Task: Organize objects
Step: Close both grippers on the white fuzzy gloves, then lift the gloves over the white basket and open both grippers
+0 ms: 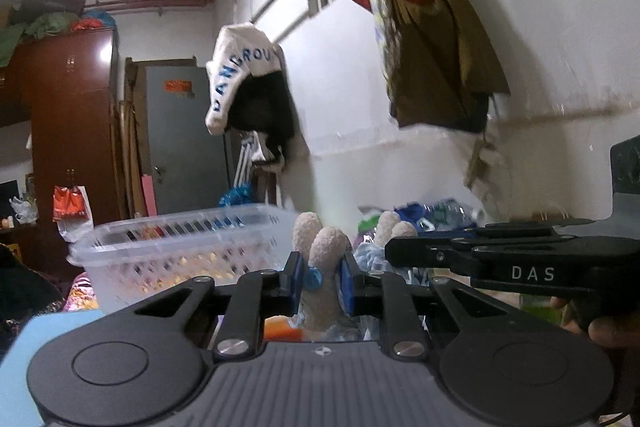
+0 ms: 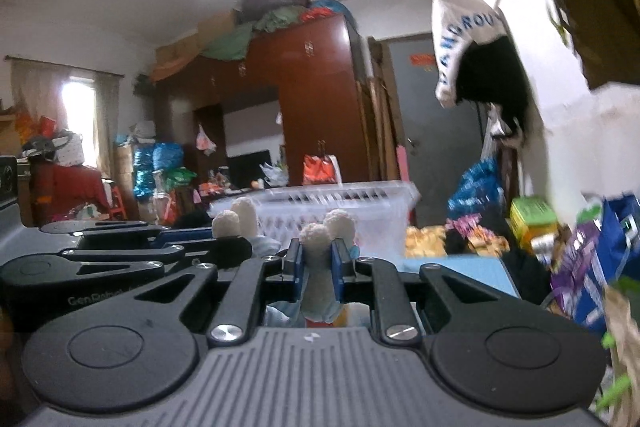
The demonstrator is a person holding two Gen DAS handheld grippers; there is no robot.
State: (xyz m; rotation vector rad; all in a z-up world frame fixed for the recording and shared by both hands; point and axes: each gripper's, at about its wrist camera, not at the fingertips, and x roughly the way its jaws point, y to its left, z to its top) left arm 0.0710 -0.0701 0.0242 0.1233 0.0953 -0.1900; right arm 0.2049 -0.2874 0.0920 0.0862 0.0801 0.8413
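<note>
My left gripper (image 1: 320,281) is shut on a beige plush toy (image 1: 322,263) with rounded limbs and a blue bow. My right gripper (image 2: 318,269) is shut on another part of the same toy (image 2: 320,267), and it reaches in from the right in the left wrist view (image 1: 404,251). The left gripper shows at the left of the right wrist view (image 2: 224,247), with two plush limbs (image 2: 236,217) sticking up by it. A clear slotted plastic basket (image 1: 176,251) stands just behind and left of the toy; it also shows in the right wrist view (image 2: 320,203).
A light blue surface (image 2: 464,271) lies under the basket. Bags and packets (image 2: 592,255) are piled at the right by the wall. Clothes hang on a rail (image 1: 248,83) above. A brown wardrobe (image 1: 68,123) and grey door (image 1: 180,139) stand behind.
</note>
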